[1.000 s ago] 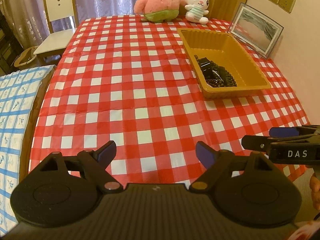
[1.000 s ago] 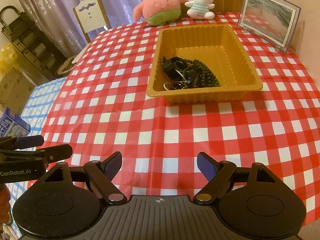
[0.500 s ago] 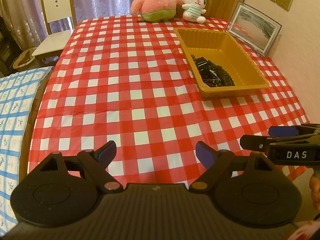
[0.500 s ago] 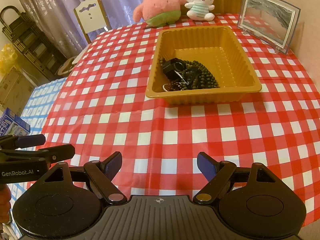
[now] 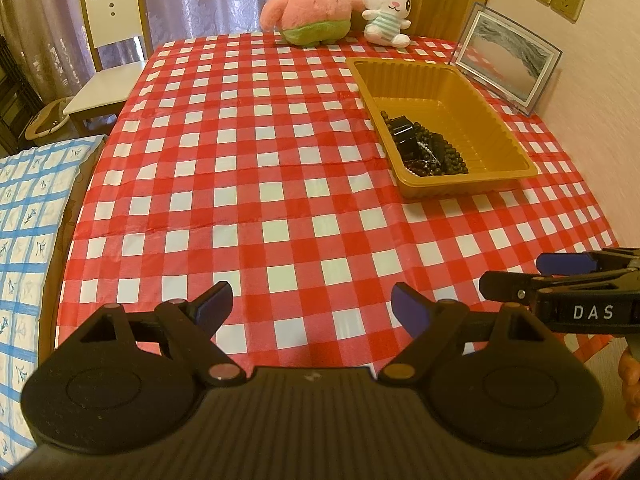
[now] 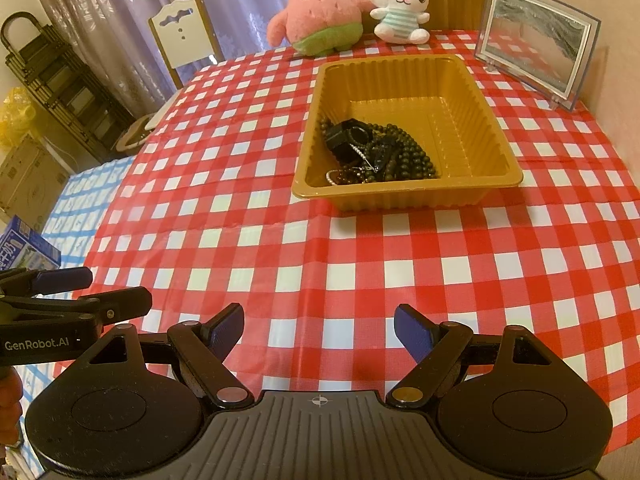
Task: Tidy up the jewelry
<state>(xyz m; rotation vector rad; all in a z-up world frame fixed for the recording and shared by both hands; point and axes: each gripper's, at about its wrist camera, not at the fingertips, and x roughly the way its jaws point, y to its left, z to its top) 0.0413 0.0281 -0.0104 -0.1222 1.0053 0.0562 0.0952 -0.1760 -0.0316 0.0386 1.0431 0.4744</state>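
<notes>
A gold plastic tray (image 5: 496,116) (image 6: 472,120) stands on the red checked tablecloth at the right. In its near left corner lies a heap of jewelry (image 5: 424,148) (image 6: 372,152): dark bead strings, a black watch and a thin silver chain. My left gripper (image 5: 310,306) is open and empty, low over the near table edge, well short of the tray. My right gripper (image 6: 318,326) is open and empty too, facing the tray from the near edge. Each gripper shows from the side in the other's view, the right (image 5: 560,276) and the left (image 6: 76,292).
A pink starfish plush (image 6: 316,12) and a white bunny plush (image 6: 400,4) sit at the far table edge. A framed picture (image 6: 536,56) stands at the far right by the wall. A white chair (image 5: 108,60) and a blue checked surface (image 5: 28,216) are at the left.
Both grippers have drawn back and risen slightly, so the tray looks smaller and farther off. Both stay open and empty. The jewelry has not moved.
</notes>
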